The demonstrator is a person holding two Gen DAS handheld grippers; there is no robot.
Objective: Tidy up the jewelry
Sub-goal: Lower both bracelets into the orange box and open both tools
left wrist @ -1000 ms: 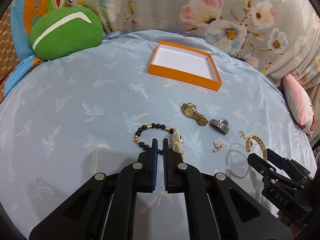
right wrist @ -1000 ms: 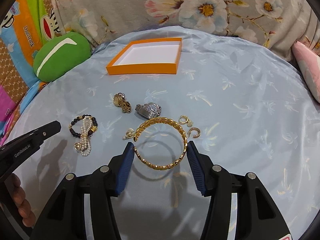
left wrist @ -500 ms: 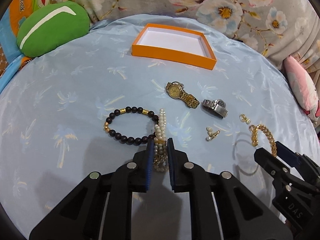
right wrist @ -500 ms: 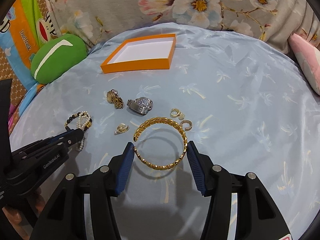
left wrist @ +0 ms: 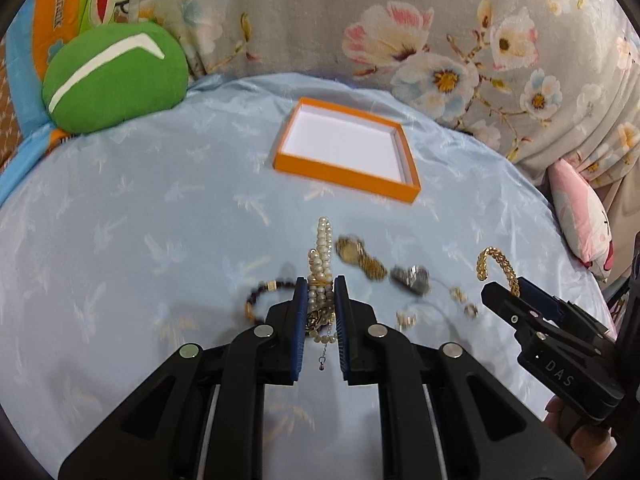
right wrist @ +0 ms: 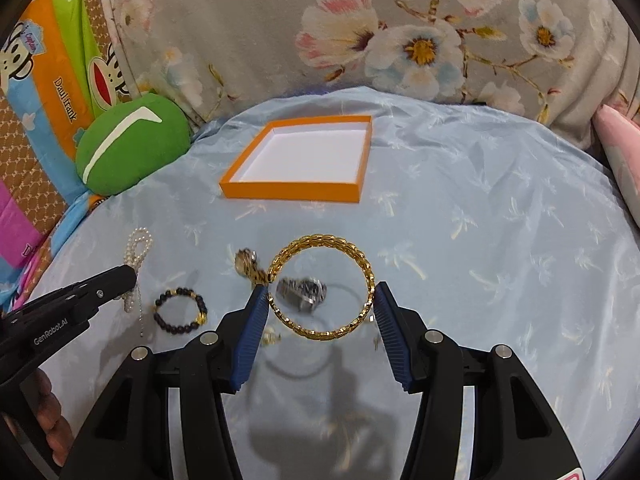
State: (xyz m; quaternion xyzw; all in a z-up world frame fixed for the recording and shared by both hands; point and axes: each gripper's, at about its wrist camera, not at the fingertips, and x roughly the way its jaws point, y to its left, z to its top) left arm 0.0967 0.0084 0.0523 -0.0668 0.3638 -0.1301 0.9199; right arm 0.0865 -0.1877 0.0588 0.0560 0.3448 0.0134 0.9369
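My left gripper (left wrist: 321, 286) is shut on a pearl bracelet (left wrist: 322, 248) and holds it above the blue bedsheet; the pearls also show in the right wrist view (right wrist: 138, 246). My right gripper (right wrist: 320, 294) is shut on a gold bangle (right wrist: 320, 286), lifted off the sheet; the bangle also shows in the left wrist view (left wrist: 498, 266). An empty orange box (left wrist: 344, 152) with a white inside lies further back, also in the right wrist view (right wrist: 298, 160). A black bead bracelet (right wrist: 180, 310), a gold watch (left wrist: 360, 258) and a silver watch (left wrist: 412, 278) lie on the sheet.
Small gold earrings (left wrist: 464, 300) lie on the sheet near the watches. A green cushion (left wrist: 114, 78) sits at the back left, a pink pillow (left wrist: 580, 216) at the right, and a floral cover (left wrist: 400, 28) rises behind the box.
My left gripper has closed on the pearl bracelet and lifted it off the black bead bracelet. My right gripper has risen with the gold bangle. Both views now tilt toward the box.
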